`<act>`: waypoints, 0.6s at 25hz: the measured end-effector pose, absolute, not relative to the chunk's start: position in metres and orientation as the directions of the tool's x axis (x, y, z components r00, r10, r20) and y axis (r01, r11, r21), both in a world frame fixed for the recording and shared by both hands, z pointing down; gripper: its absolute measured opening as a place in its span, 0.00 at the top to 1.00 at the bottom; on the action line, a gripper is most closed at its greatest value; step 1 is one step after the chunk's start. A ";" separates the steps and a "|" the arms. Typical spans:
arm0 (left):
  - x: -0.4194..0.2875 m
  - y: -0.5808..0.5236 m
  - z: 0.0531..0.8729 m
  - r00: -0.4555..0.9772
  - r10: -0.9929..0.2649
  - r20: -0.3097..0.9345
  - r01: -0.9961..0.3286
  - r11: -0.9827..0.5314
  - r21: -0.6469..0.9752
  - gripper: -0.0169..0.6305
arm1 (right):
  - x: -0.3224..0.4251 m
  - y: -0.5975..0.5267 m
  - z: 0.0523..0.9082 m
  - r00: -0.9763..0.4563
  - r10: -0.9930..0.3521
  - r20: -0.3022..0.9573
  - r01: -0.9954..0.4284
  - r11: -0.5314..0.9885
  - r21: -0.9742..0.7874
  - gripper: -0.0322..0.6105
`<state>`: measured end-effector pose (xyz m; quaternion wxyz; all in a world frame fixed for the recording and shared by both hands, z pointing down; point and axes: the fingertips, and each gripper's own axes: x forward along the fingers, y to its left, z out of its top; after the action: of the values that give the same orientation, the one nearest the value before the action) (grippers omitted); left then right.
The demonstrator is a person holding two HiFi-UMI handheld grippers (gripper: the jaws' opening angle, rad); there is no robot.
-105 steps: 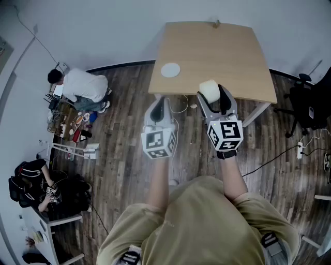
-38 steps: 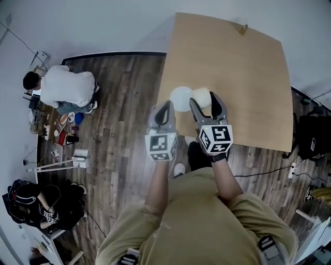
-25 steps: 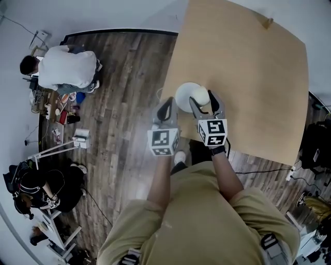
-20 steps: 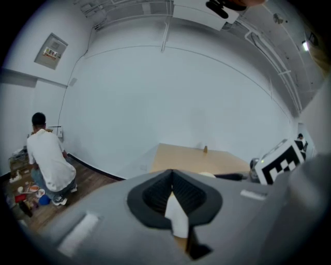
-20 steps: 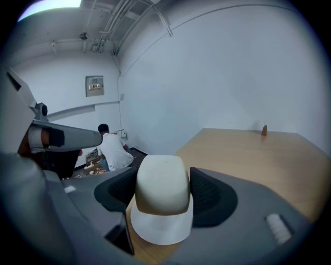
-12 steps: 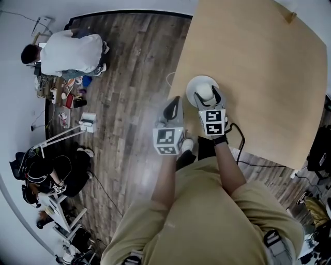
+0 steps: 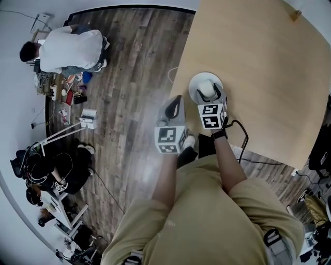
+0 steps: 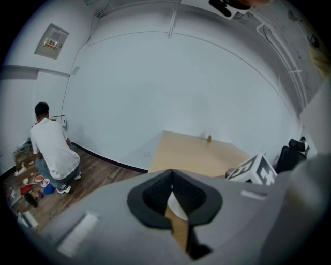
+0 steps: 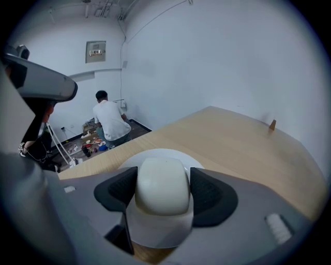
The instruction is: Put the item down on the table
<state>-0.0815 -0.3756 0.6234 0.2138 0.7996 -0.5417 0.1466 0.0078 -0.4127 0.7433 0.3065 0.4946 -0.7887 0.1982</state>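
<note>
Stood at wooden table (image 7: 269, 67). Held left gripper (image 7: 175, 106) just off table edge, over plank floor (image 7: 129, 77), fingers pressed together, nothing between. Pinched white rounded item (image 9: 161, 186) in right gripper (image 7: 209, 97), over white plate (image 7: 195, 83) near that edge.

So, my room: dark wood-plank floor (image 7: 134, 77), plain white walls (image 8: 181, 88), and a black baseboard (image 7: 129, 7) running along the bottom. The light wooden table (image 7: 269, 62) sits up near the wall, with some small brown thing (image 7: 295, 15) at its far corner. There's a little panel box (image 8: 51, 41) high on the wall and a black office chair (image 8: 288, 155) off past the table. The light's soft and even everywhere.
</note>
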 end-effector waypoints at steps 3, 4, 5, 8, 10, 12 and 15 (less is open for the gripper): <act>-0.082 -0.372 0.623 0.374 -0.806 0.459 -0.927 -0.328 0.180 0.97 | 0.010 -0.413 0.752 -0.298 -0.646 0.703 -0.908 0.419 -0.001 0.45; -0.081 -0.370 0.621 0.378 -0.806 0.455 -0.926 -0.331 0.183 0.97 | 0.012 -0.412 0.752 -0.292 -0.651 0.701 -0.912 0.409 0.000 0.45; -0.081 -0.367 0.619 0.382 -0.807 0.451 -0.924 -0.334 0.185 0.97 | 0.014 -0.410 0.748 -0.291 -0.662 0.691 -0.916 0.400 -0.002 0.44; -0.080 -0.360 0.609 0.392 -0.812 0.432 -0.920 -0.345 0.186 0.97 | 0.020 -0.403 0.725 -0.302 -0.702 0.645 -0.925 0.379 -0.021 0.43; -0.080 -0.357 0.602 0.396 -0.818 0.417 -0.918 -0.352 0.180 0.97 | 0.027 -0.397 0.707 -0.311 -0.725 0.614 -0.930 0.364 -0.042 0.43; -0.082 -0.354 0.598 0.390 -0.825 0.409 -0.920 -0.360 0.152 0.97 | 0.036 -0.390 0.690 -0.318 -0.745 0.586 -0.935 0.350 -0.063 0.44; -0.084 -0.349 0.593 0.372 -0.834 0.407 -0.926 -0.363 0.103 0.97 | 0.050 -0.378 0.663 -0.332 -0.775 0.538 -0.936 0.341 -0.088 0.51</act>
<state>-0.0843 -0.3493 0.5930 0.1596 0.8128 -0.5414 0.1440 0.0501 -0.3776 0.6633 0.2062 0.5397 -0.7924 0.1958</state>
